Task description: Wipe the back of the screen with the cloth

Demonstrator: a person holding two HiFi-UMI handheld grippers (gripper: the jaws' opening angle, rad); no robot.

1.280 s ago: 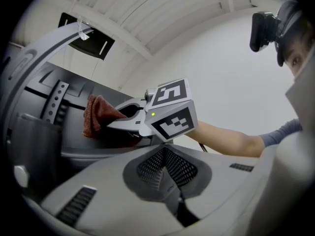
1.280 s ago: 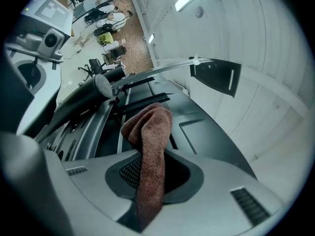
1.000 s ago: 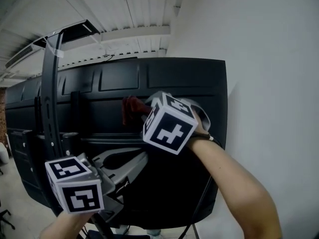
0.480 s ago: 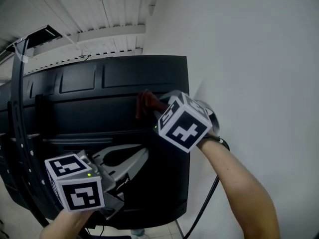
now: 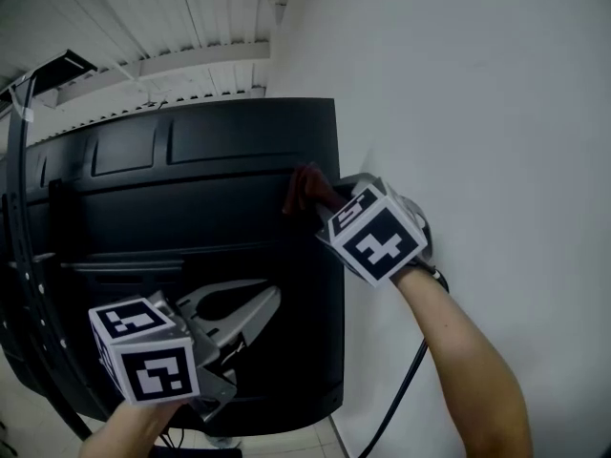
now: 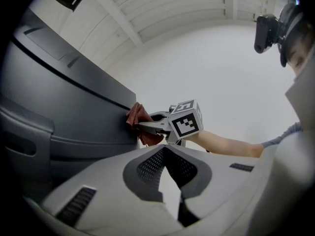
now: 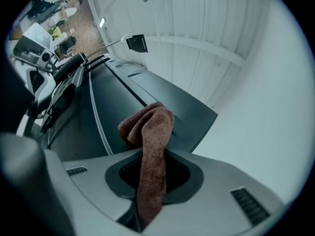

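While the white wall (image 5: 496,113) and ribbed ceiling (image 5: 143,27) fill most of what we see, the largest thing in reach is the screen (image 5: 191,256). Its dark moulded back is turned to us and its right edge stands near the wall. A black pole (image 5: 17,208) with a row of holes rises at its left side, and a black cable (image 5: 401,394) hangs between the screen's right edge and the wall, below the right forearm (image 5: 468,361).

In the head view the left gripper (image 6: 166,149) is held low in front of the screen's lower half and covers part of that panel. Its jaws are closed tip to tip with nothing between them. The right gripper (image 7: 147,154) is higher, at the screen's right edge, and its marker cube (image 5: 377,241) hides its jaws from the head view. Its own view shows the jaws clamped on the cloth (image 5: 307,187).

The cloth is reddish brown. It runs up between the jaws and bunches beyond their tips, where the left gripper view shows it pressed against the back of the screen close to the right edge, in the upper half. In the right gripper view the bunched cloth blocks part of the panel behind it.

We count one screen, one cloth, one pole, one cable, two grippers and two marker cubes.
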